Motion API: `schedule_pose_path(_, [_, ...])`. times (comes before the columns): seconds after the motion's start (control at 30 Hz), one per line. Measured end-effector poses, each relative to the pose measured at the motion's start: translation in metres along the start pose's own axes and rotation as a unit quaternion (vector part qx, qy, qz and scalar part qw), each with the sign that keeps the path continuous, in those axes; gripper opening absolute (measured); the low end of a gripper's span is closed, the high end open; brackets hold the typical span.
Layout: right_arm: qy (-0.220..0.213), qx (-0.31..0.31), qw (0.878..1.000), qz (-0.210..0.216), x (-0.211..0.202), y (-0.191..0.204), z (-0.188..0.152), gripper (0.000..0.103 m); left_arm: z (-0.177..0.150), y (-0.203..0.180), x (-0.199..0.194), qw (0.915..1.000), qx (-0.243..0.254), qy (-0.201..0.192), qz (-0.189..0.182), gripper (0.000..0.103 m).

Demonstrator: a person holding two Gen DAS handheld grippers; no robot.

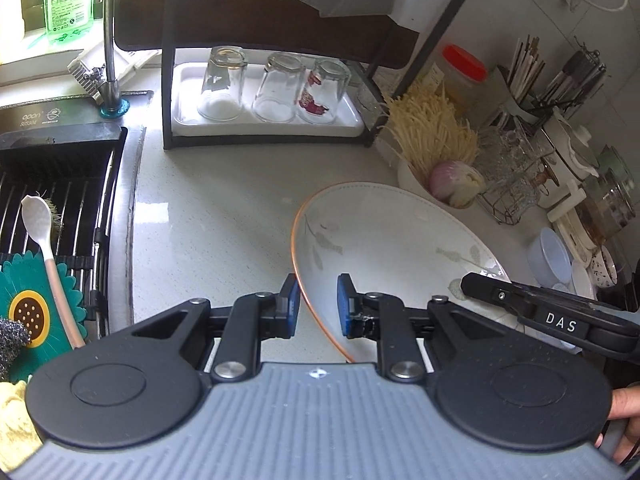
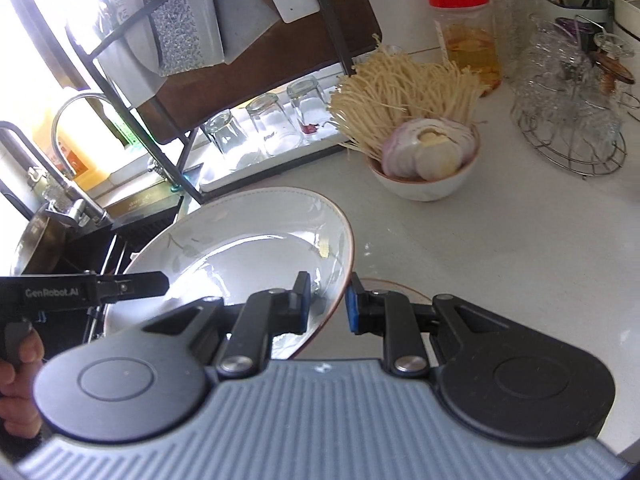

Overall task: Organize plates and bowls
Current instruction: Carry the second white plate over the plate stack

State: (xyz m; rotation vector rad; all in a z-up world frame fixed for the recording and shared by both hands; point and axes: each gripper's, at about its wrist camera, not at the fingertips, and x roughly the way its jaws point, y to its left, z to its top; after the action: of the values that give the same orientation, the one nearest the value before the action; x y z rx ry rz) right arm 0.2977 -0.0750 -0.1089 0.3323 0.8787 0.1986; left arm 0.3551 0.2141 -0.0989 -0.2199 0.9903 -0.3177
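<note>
Plate point(image 1: 396, 240) held between two grippers above the bench point(image 1: 224, 208), tilted, one rim in each. The left gripper point(image 1: 318, 306) straddles the plate's orange-edged rim with its blue pads to either side; a gap shows at each pad, so whether the fingers pinch the rim or merely bracket it cannot be told. The right gripper point(image 2: 330, 306) stands likewise at the opposite rim, one finger inside the plate, one outside; contact is again uncertain.

Risk: the plate is glazed and sloped. If either grip is loose, the rim may slide out of the pads and the plate may drop onto the bench or toward the sink point(image 1: 60, 184) at the bench's left edge. Uneven motion of the two hands may twist the rim out of one gripper. A swing toward the back right could knock the bowl point(image 2: 426, 184).

Containers: the bowl, near the bench's back right part, holds long pale enoki mushrooms point(image 2: 396, 84) and a halved red onion point(image 2: 428, 148). The white tray point(image 1: 272, 128) under the rack carries three glasses point(image 1: 276, 88), mouths down. The red-lidded jar point(image 2: 468, 36) behind the bowl holds amber liquid with pale pieces. The plate itself is empty.
</note>
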Motion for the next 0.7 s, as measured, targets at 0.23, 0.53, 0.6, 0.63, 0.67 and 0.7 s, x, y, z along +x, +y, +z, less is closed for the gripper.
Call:
schedule_pose_path(0.23, [0.009,-0.003,1.0,-0.007,-0.009,-0.01,-0.016,0.021,-0.017,-0.01,0.004,0.9999,-0.006,0.014,0.002,0.023])
schedule_pose_path(0.53, [0.02,-0.019,0.999,-0.033,-0.015,-0.019,-0.029,0.021,-0.034,-0.024,0.016,0.9992,0.004,0.039,0.0,0.023])
schedule_pose_path(0.6, [0.021,-0.031,0.998,-0.044,-0.017,-0.019,-0.033,0.022,-0.037,-0.028,0.02,0.9989,0.007,0.047,0.0,0.023])
schedule_pose_path(0.63, [0.021,-0.032,0.998,-0.047,-0.018,-0.02,-0.034,0.022,-0.039,-0.03,0.022,0.9987,0.01,0.05,0.0,0.023])
schedule_pose_path(0.67, [0.022,-0.031,0.998,-0.049,-0.018,-0.022,-0.035,0.022,-0.041,-0.031,0.023,0.9985,0.011,0.053,0.0,0.023])
schedule_pose_path(0.7, [0.024,-0.029,0.998,-0.051,-0.019,-0.024,-0.036,0.022,-0.043,-0.033,0.025,0.9983,0.012,0.057,-0.002,0.023])
